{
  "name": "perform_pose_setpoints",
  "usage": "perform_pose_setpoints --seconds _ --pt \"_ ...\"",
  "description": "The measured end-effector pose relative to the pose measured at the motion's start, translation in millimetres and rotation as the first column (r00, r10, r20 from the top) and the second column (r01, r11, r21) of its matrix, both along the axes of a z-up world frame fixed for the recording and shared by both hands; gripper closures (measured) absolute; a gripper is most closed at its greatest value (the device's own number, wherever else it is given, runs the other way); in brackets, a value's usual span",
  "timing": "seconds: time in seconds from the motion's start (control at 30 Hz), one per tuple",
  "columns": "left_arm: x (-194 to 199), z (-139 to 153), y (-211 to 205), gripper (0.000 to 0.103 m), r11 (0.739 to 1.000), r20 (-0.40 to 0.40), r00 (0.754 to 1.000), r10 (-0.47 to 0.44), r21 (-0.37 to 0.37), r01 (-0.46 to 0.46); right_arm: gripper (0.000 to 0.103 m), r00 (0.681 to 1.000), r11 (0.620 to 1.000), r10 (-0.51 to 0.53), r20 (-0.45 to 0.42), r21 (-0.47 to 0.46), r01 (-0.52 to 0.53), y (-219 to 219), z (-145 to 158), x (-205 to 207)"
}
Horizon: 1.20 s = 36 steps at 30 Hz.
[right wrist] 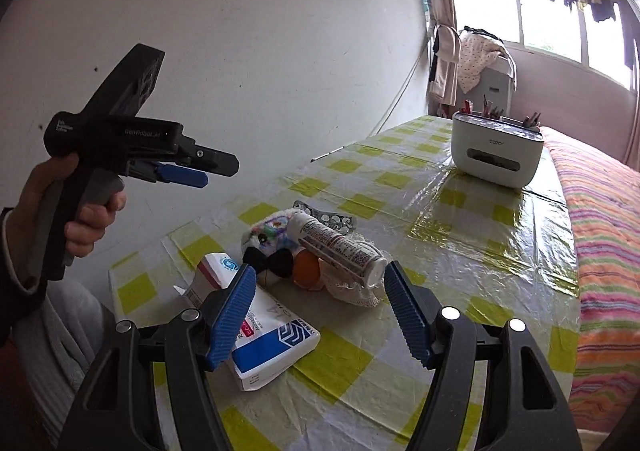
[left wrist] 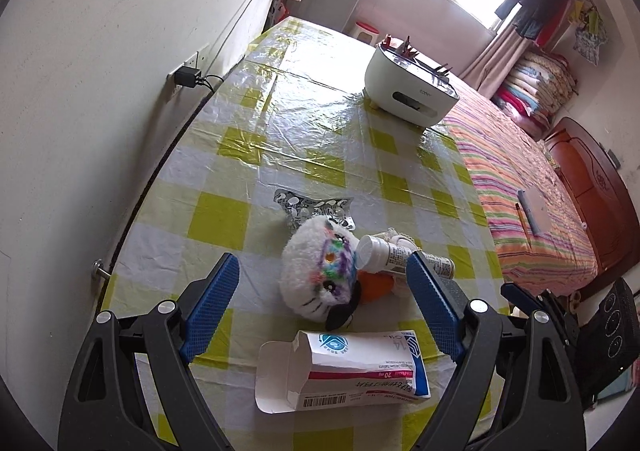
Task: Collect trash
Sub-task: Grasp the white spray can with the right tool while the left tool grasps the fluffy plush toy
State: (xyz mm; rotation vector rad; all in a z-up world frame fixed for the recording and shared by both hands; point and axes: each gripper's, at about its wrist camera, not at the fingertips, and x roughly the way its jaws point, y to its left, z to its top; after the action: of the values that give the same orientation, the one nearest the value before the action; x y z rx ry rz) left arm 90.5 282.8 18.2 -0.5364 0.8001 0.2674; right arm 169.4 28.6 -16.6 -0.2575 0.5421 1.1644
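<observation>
An open white medicine box [left wrist: 348,367] lies near the table's front edge; it also shows in the right wrist view [right wrist: 272,347]. Behind it sit a white plush toy [left wrist: 320,267], a white tube-shaped bottle [left wrist: 400,257] lying on its side, and a silver blister pack [left wrist: 312,207]. My left gripper [left wrist: 324,299] is open above the box and toy, holding nothing. My right gripper [right wrist: 320,311] is open and empty, low over the box, with the bottle [right wrist: 340,247] just beyond its fingertips. The left gripper [right wrist: 192,171] shows raised in the right wrist view.
The table [left wrist: 280,123] has a yellow-checked plastic cover and stands against a white wall. A white desk organiser [left wrist: 412,87] stands at its far end. A bed with a striped blanket [left wrist: 532,187] runs along the table's right side. A charger [left wrist: 188,77] is plugged into the wall.
</observation>
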Motion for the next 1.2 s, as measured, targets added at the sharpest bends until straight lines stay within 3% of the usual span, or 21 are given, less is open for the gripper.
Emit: perform_pose_setpoints --seconds 0.07,0.2,0.37,0.5,0.57,0.6,0.63,0.67,0.8,0.97,1.1,1.2 --pt "-0.8 -1.1 3.5 0.019 1.000 -0.003 1.000 0.004 -0.014 -0.004 0.038 0.997 0.996 0.065 0.028 -0.064 -0.064 21.0 -3.8 1.6" --pt "-0.9 0.2 5.9 0.019 0.999 0.006 1.000 0.007 -0.045 -0.007 0.038 0.991 0.971 0.106 0.084 -0.222 -0.085 54.6 -11.4 10.5" --pt "2.3 6.9 2.3 0.019 0.998 0.028 1.000 0.000 -0.069 0.002 0.038 0.988 0.951 0.130 0.085 -0.293 -0.099 85.4 -6.8 27.3" --pt "6.4 7.6 0.4 0.019 0.997 0.025 1.000 -0.006 -0.076 0.007 0.038 0.983 0.919 0.156 0.095 -0.380 -0.109 108.8 -19.7 27.4" --pt "7.5 6.1 1.7 0.019 0.997 0.018 1.000 -0.002 -0.074 0.004 0.050 0.986 0.894 0.153 0.071 -0.434 -0.108 118.2 -32.7 29.3" --pt "8.0 5.6 2.1 0.019 0.997 0.014 1.000 -0.002 -0.072 0.003 0.065 0.986 0.886 0.154 0.068 -0.450 -0.108 119.0 -37.5 28.6" --pt "8.6 5.1 2.4 0.019 0.997 0.010 1.000 -0.001 -0.071 0.002 0.073 0.986 0.894 0.151 0.068 -0.436 -0.107 116.3 -37.5 27.4" --pt "9.0 4.6 2.9 0.019 0.998 0.007 1.000 0.001 -0.071 0.000 0.074 0.988 0.906 0.145 0.044 -0.407 -0.115 111.5 -35.5 27.7" --pt "13.1 0.5 5.3 0.019 0.998 -0.015 1.000 0.009 -0.063 -0.010 0.075 0.994 0.956 0.110 -0.026 -0.272 -0.113 81.4 -25.0 27.0" --pt "21.5 -10.6 10.7 0.019 0.998 -0.061 0.998 0.030 -0.054 -0.034 0.075 0.990 0.992 0.056 -0.128 -0.108 -0.070 28.9 -16.5 21.0" --pt "32.8 -25.9 10.3 0.019 0.999 -0.127 0.991 0.027 -0.028 -0.031 0.075 0.973 1.000 0.021 -0.229 0.025 -0.016 -15.2 -18.3 11.0" --pt "41.9 -36.3 7.4 0.019 0.999 -0.172 0.985 0.015 -0.027 -0.020 0.075 0.970 0.996 0.032 -0.240 0.090 -0.011 -31.5 -12.6 -4.5"
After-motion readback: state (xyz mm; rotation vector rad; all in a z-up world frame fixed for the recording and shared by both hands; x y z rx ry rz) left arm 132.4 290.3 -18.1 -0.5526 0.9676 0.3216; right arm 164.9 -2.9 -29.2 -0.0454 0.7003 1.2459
